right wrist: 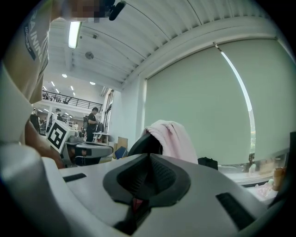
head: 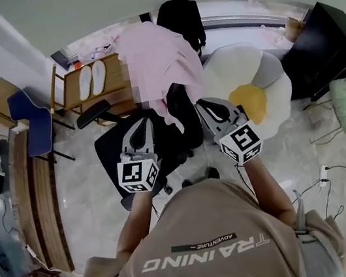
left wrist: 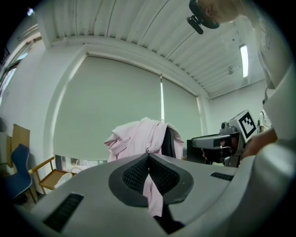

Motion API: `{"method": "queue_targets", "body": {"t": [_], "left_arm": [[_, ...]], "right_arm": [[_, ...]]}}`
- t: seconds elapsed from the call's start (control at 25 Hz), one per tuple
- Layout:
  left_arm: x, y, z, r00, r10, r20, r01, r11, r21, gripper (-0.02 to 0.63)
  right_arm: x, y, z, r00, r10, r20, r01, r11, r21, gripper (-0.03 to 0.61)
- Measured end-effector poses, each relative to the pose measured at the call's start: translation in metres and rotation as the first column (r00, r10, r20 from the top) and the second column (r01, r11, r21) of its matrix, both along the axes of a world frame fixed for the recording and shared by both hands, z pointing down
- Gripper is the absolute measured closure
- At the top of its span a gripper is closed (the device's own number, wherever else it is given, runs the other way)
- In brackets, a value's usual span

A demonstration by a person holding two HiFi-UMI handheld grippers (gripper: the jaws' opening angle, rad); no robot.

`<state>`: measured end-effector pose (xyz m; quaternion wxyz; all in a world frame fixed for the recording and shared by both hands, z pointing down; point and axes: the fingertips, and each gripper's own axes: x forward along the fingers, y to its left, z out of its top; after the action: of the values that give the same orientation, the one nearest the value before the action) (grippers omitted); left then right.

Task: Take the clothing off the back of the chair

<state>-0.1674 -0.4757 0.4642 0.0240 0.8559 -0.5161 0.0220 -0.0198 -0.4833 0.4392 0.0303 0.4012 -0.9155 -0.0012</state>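
A pink garment hangs over the back of a black office chair. In the left gripper view the garment drapes the chair back ahead. A strip of the same pink cloth hangs between the closed jaws of my left gripper. From above, my left gripper sits over the seat, left of the chair back. My right gripper is just right of the back and shut. In the right gripper view the garment tops the chair ahead of my right gripper. A small reddish sliver shows low between those jaws.
A wooden chair carrying white slippers and a blue chair stand at the left. A white and yellow egg-shaped cushion lies right of the office chair. A black cabinet is at the right, and cables lie on the floor.
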Motion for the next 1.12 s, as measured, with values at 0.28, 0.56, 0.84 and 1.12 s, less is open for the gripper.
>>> {"method": "queue_targets", "body": {"t": [0.28, 0.56, 0.84, 1.12], "left_arm": [[-0.002, 0.0, -0.005, 1.0, -0.01, 0.0, 0.01, 1.0, 0.002, 0.6], [0.002, 0.0, 0.004, 1.0, 0.003, -0.008, -0.004, 1.0, -0.024, 0.6], [0.003, -0.002, 0.0, 1.0, 0.005, -0.001, -0.005, 1.0, -0.01, 0.601], [0.006, 0.0, 0.0, 1.0, 0.007, 0.007, -0.007, 1.0, -0.007, 0.601]], "right_arm": [[0.0, -0.004, -0.008, 1.0, 0.009, -0.001, -0.009, 1.0, 0.008, 0.54], [0.004, -0.005, -0.01, 1.0, 0.013, -0.002, -0.013, 1.0, 0.001, 0.54], [0.005, -0.008, -0.014, 1.0, 0.017, -0.001, -0.017, 1.0, 0.017, 0.54], [0.002, -0.006, -0.012, 1.0, 0.0, 0.003, 0.0, 1.0, 0.012, 0.54]]}}
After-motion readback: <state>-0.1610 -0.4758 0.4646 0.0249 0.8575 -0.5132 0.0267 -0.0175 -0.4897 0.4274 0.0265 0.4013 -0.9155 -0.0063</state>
